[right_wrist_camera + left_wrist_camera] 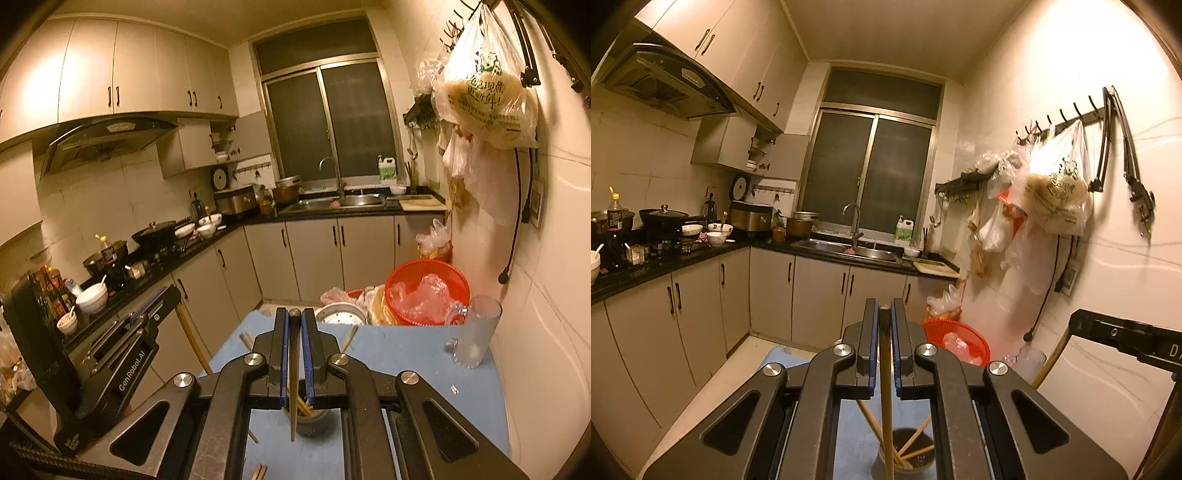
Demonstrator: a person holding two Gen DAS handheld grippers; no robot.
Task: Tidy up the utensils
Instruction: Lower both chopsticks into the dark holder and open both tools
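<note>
Since each chopstick must drop tip-first into the dark cup (905, 456), held upright: left tongs (884, 308) clamped on a chopstick (885, 387) above it, right tongs (294, 314) pinching a darker chopstick (293, 376) over the blue worktop (406, 354).

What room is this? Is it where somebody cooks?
Yes, it looks like a home kitchen. There is a sink under the window, a range hood over black pots, and cupboards under the counter.

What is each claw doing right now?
Left claw: shut on a light wooden chopstick.
Right claw: shut on a dark wooden chopstick.
</note>
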